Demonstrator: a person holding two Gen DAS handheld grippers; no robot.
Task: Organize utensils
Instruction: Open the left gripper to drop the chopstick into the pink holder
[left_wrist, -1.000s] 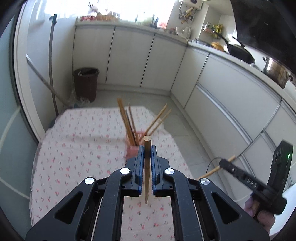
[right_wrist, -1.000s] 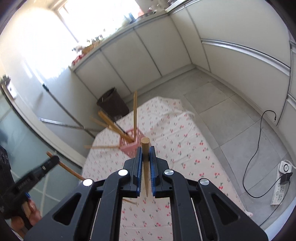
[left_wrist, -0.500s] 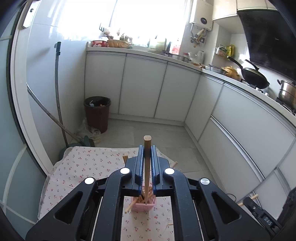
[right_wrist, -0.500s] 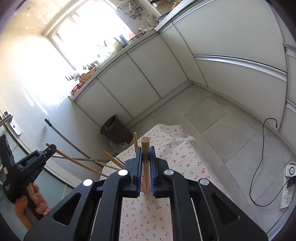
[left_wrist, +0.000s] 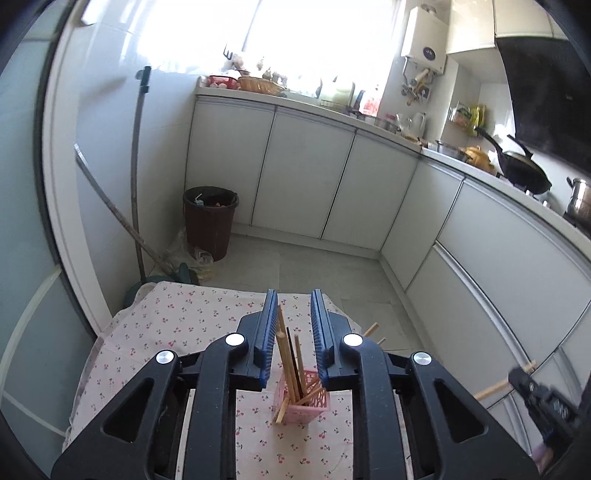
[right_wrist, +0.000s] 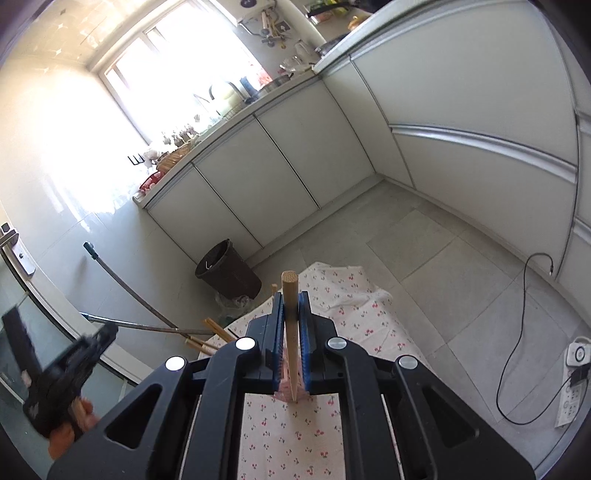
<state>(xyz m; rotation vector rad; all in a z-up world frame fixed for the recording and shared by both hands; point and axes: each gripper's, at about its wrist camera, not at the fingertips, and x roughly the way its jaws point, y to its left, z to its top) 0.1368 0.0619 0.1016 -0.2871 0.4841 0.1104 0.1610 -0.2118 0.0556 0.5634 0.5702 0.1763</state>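
A pink slotted holder (left_wrist: 309, 400) stands on the cherry-print cloth (left_wrist: 177, 321) with several wooden chopsticks (left_wrist: 287, 360) and a dark one in it. My left gripper (left_wrist: 293, 317) is open and empty, right above the holder. My right gripper (right_wrist: 291, 306) is shut on a wooden chopstick (right_wrist: 290, 314), held upright with its tip over the holder (right_wrist: 284, 387), which is mostly hidden behind the jaws. The right gripper also shows at the left wrist view's lower right (left_wrist: 532, 387), the left gripper at the right wrist view's lower left (right_wrist: 77, 354).
A brown bin (left_wrist: 209, 221) and a mop handle (left_wrist: 136, 177) stand beyond the table's far edge. White cabinets (left_wrist: 306, 177) line the walls. A cable and power strip (right_wrist: 574, 373) lie on the floor at right.
My left gripper has opened and let go of its chopstick, which now stands in the holder. Both grippers have tilted up and moved over the holder. The right still holds its chopstick.
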